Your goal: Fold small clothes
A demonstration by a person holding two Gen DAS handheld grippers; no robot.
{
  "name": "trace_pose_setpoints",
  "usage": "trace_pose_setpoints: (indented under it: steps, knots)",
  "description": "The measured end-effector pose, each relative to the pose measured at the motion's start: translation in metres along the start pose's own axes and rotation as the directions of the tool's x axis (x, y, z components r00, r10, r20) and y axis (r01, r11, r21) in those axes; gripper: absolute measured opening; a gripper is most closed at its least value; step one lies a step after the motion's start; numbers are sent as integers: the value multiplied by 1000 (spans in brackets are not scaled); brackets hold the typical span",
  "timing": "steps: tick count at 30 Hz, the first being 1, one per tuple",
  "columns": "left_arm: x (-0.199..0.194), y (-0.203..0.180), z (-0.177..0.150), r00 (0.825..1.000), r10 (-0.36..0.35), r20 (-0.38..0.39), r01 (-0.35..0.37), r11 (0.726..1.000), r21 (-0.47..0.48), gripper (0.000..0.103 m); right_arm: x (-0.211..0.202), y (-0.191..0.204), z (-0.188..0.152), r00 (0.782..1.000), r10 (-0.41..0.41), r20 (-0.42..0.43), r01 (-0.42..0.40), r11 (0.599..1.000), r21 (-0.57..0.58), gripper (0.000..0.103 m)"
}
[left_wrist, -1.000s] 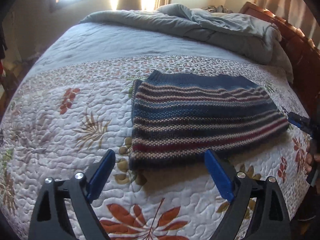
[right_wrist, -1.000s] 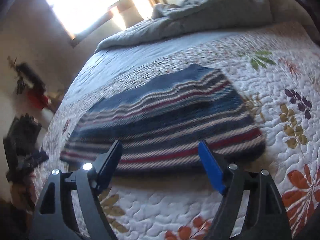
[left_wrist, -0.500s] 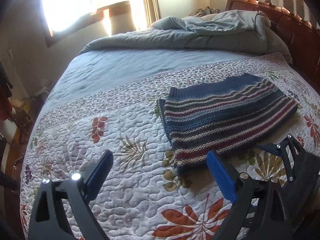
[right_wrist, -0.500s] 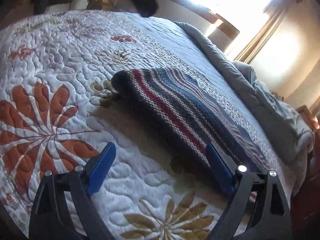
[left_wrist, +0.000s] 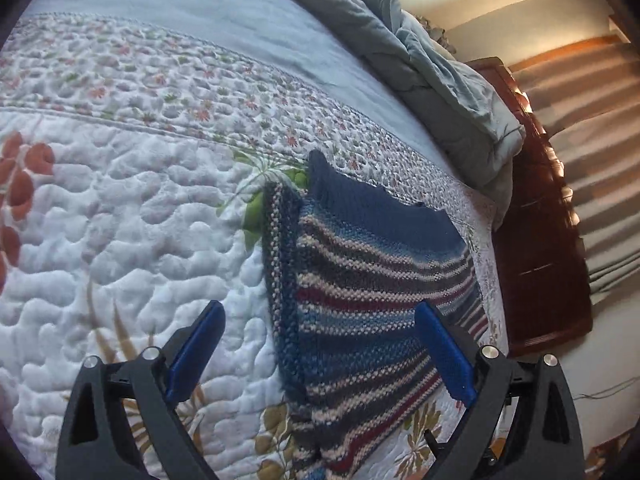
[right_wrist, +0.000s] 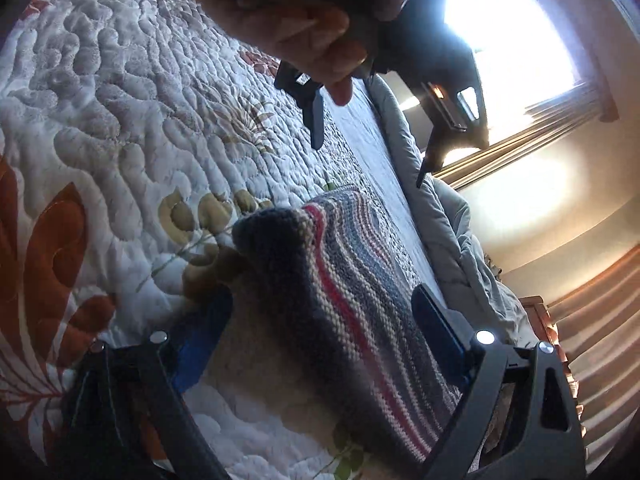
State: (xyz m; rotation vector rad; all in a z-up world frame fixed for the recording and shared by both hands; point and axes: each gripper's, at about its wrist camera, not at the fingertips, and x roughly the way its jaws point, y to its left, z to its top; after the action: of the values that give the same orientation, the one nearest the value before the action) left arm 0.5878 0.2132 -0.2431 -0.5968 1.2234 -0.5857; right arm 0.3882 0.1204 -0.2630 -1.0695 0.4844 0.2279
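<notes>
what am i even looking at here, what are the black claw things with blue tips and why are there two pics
Each picture comes from a camera mounted on a handheld gripper, looking out along its two blue-padded fingers. One shows the left gripper, the other the right gripper. A person holds one in each hand; a hand gripping the left one shows in the right view. Both are open and hold nothing. On the floral quilt lies a folded striped knit sweater, with a bunched grey comforter behind it.

My work surface is the bed, spread with a white quilt stitched with orange and tan leaves. On it lies 1 folded striped knit garment, flat, close to my side. A rumpled grey-blue comforter is heaped along the far edge.
</notes>
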Motion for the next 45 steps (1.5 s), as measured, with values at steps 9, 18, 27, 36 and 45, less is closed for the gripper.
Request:
trace_pose_setpoints:
  steps: [9, 18, 27, 36, 45]
  knots:
    - [62, 10, 29, 997, 43, -71, -45, 999, -28, 99, 41, -26, 1, 1000, 12, -22, -10, 995, 96, 78]
    - [76, -12, 36, 991, 44, -123, -43, 999, 14, 76, 42, -30, -1, 999, 43, -6, -42, 990, 136, 59]
    - [64, -25, 39, 987, 129, -91, -127, 991, 33, 24, 36, -58, 1, 994, 112, 13, -112, 968, 223, 13]
    - [39, -100, 45, 976, 214, -39, -209, 973, 96, 19, 12, -143, -22, 982, 175, 77, -191, 891, 411, 11]
    - [57, -198, 44, 921, 388, -21, -380, 911, 161, 19, 1, -230, -99, 934, 292, 207, -351, 626, 696, 11]
